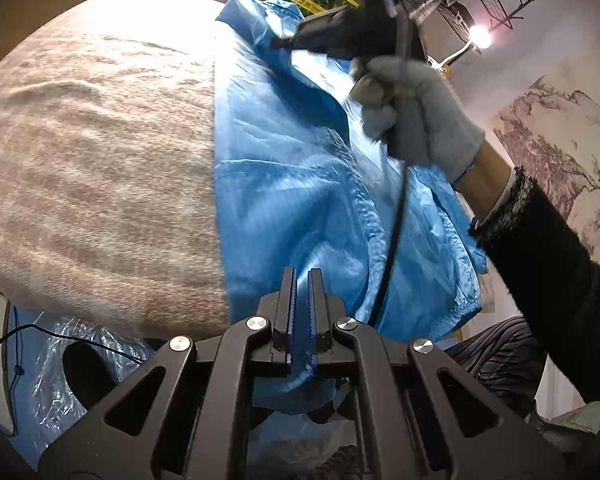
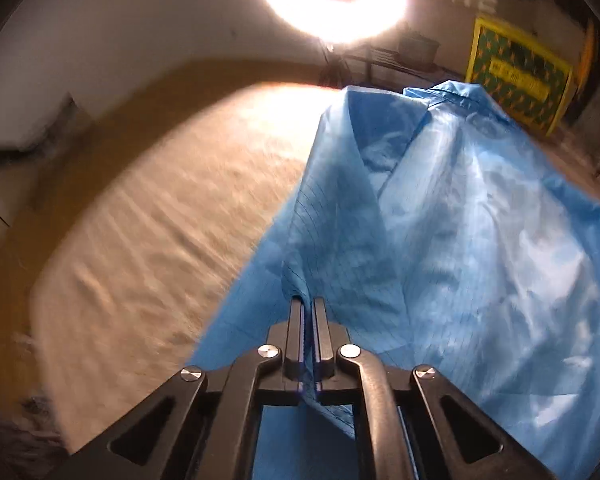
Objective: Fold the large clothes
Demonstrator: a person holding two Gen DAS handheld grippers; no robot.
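Both grippers pinch a blue garment (image 1: pixel 300 184) over a beige blanket (image 1: pixel 100 168): left gripper (image 1: pixel 302 276) near, right gripper (image 2: pixel 308 304) farther right.

Blue garment (image 2: pixel 460 240) runs off frame; bed cover (image 2: pixel 160 240) seems motion-blurred.

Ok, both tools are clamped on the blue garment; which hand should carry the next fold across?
Right, probably. The right tool grips a lifted edge of the blue garment, with open beige cover beside it. The left tool pins the near hem, better as an anchor.
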